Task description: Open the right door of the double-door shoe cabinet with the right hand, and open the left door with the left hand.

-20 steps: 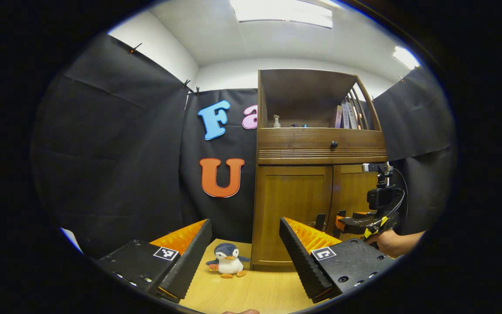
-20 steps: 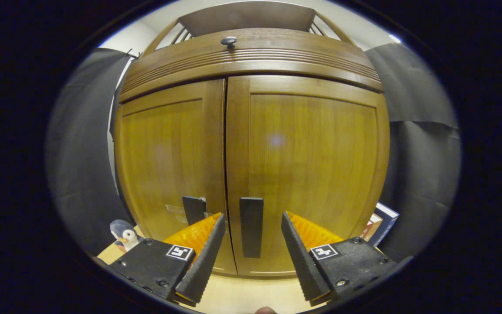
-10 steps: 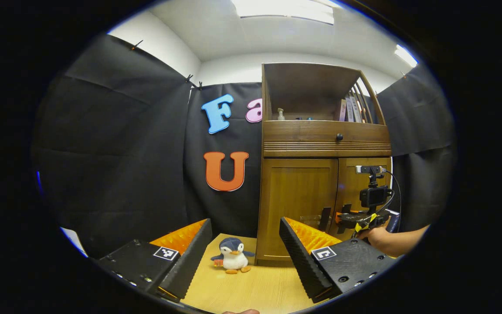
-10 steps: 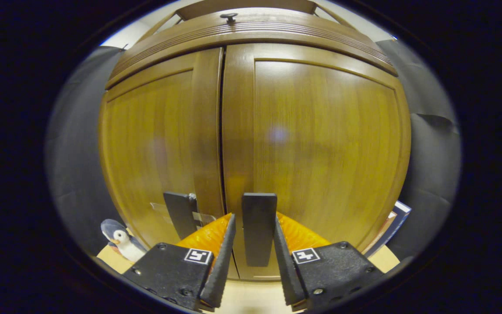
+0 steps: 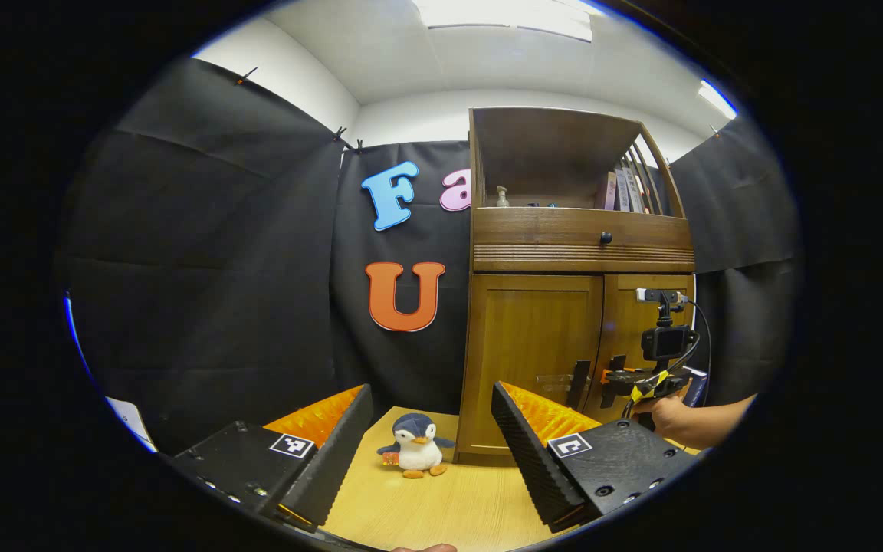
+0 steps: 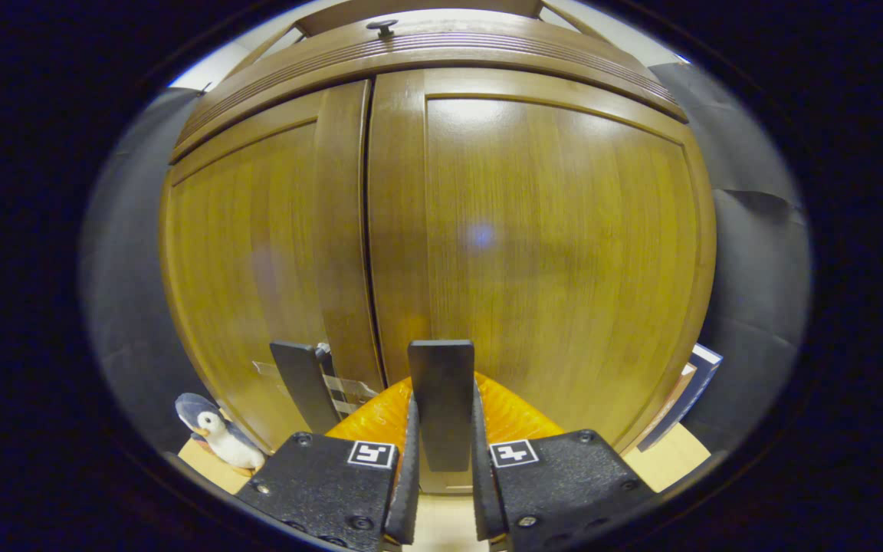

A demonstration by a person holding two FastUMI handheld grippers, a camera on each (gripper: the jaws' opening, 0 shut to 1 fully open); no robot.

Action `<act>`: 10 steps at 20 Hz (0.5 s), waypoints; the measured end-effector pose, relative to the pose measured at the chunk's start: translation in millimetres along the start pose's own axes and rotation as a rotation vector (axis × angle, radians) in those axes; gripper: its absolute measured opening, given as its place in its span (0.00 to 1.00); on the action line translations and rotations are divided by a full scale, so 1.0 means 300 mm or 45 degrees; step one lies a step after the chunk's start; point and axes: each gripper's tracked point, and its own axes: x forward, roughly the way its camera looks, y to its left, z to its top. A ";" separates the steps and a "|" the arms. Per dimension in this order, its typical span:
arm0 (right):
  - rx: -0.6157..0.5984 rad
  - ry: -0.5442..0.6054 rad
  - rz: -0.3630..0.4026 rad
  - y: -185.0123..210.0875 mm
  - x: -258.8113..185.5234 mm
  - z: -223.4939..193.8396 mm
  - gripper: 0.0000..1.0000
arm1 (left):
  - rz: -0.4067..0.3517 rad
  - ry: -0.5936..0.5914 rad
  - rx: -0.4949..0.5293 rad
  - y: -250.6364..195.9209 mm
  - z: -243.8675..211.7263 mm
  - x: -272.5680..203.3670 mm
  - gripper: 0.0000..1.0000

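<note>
1. Clamping the right door handle (image 6: 441, 402), the right gripper (image 6: 441, 491) sits at the bottom centre of the right gripper view; its two fingers (image 6: 409, 475) press on either side of the dark upright bar, drawn nearly together around it.
2. Long axis: the handle stands vertical, running up from between the fingers toward the middle of the frame, so the grip crosses its short width.
3. Right door (image 6: 549, 261): fills the centre and right of the frame, apparently closed, its inner edge meeting the left door (image 6: 257, 261) along the dark seam just left of the handle. Judged from this, the coming pull must draw the handle toward the camera and swing it toward the frame's right, about hinges presumably on the door's far right edge.
4. Left door handle (image 6: 297, 383): a second dark bar just left of the seam at lower left, ungrasped.
5. Left gripper (image 5: 430, 448): at the bottom of the left gripper view, fingers wide apart and holding nothing. The shoe cabinet (image 5: 579, 253) lies ahead and to the right of the frame, well apart from it; the left door handle appears at lower right, and the right gripper, with the hand (image 5: 667, 418) holding it, is at the cabinet front.
6. Penguin toy (image 5: 417, 447): stands on the wooden floor (image 5: 441, 510) between the left fingers' line of sight, just beside the cabinet's lower left corner.
</note>
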 end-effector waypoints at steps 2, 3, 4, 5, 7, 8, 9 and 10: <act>0.000 0.005 -0.002 -0.004 -0.014 -0.004 0.32 | -0.013 -0.002 -0.006 -0.006 -0.003 0.005 0.95; 0.002 0.004 -0.001 -0.007 -0.030 -0.011 0.32 | -0.025 0.000 -0.007 -0.011 -0.003 0.011 0.95; 0.001 0.001 -0.001 -0.009 -0.045 -0.017 0.32 | -0.037 0.003 -0.007 -0.018 -0.005 0.014 0.95; 0.000 0.000 0.001 -0.009 -0.059 -0.022 0.32 | -0.050 0.005 -0.006 -0.021 -0.010 0.017 0.95; 0.003 -0.005 0.005 -0.015 -0.086 -0.022 0.32 | -0.071 0.010 -0.002 -0.022 -0.012 0.028 0.95; 0.003 -0.007 0.006 -0.020 -0.100 -0.029 0.32 | -0.083 0.015 -0.003 -0.022 -0.012 0.031 0.95; 0.001 -0.009 0.005 -0.025 -0.116 -0.032 0.32 | -0.095 0.020 -0.001 -0.025 -0.016 0.032 0.95; -0.001 -0.008 0.001 -0.031 -0.134 -0.038 0.32 | -0.108 0.022 0.004 -0.023 -0.018 0.037 0.95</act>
